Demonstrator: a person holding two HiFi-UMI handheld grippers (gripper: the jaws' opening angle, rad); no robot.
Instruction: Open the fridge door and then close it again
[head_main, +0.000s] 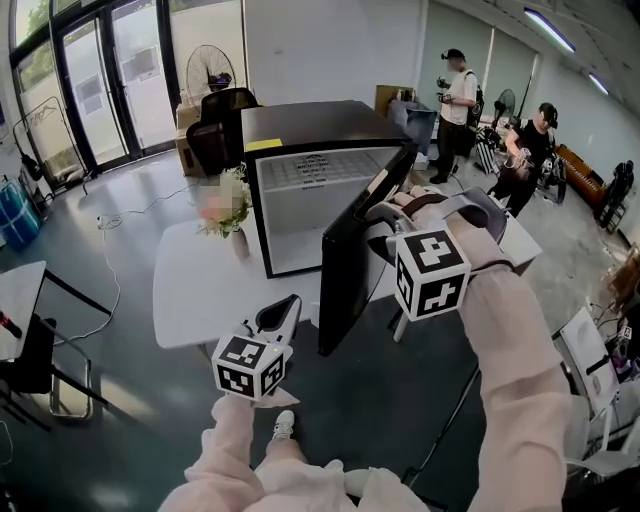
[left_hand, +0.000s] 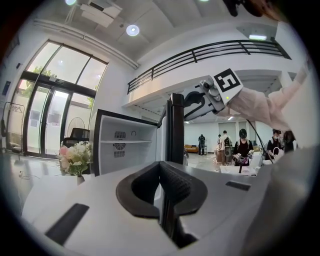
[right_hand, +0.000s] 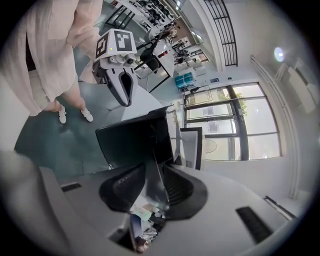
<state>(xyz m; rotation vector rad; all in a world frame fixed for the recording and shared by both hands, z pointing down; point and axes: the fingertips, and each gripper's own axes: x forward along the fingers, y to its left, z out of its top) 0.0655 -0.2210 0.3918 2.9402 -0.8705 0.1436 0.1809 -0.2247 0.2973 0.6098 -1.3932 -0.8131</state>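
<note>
I have the right gripper (head_main: 388, 212) with its jaws pinching the top edge of the fridge door (head_main: 350, 275). The door stands swung wide open, at about 5 o'clock from the mini fridge (head_main: 300, 150) on the white counter (head_main: 190, 290). The left gripper (head_main: 287, 310) hangs at 7 o'clock from the door, jaws pressed together on nothing.

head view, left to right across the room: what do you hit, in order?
glass doors → flowers → fridge's open compartment → fridge door → person in white shirt → person in black
</note>
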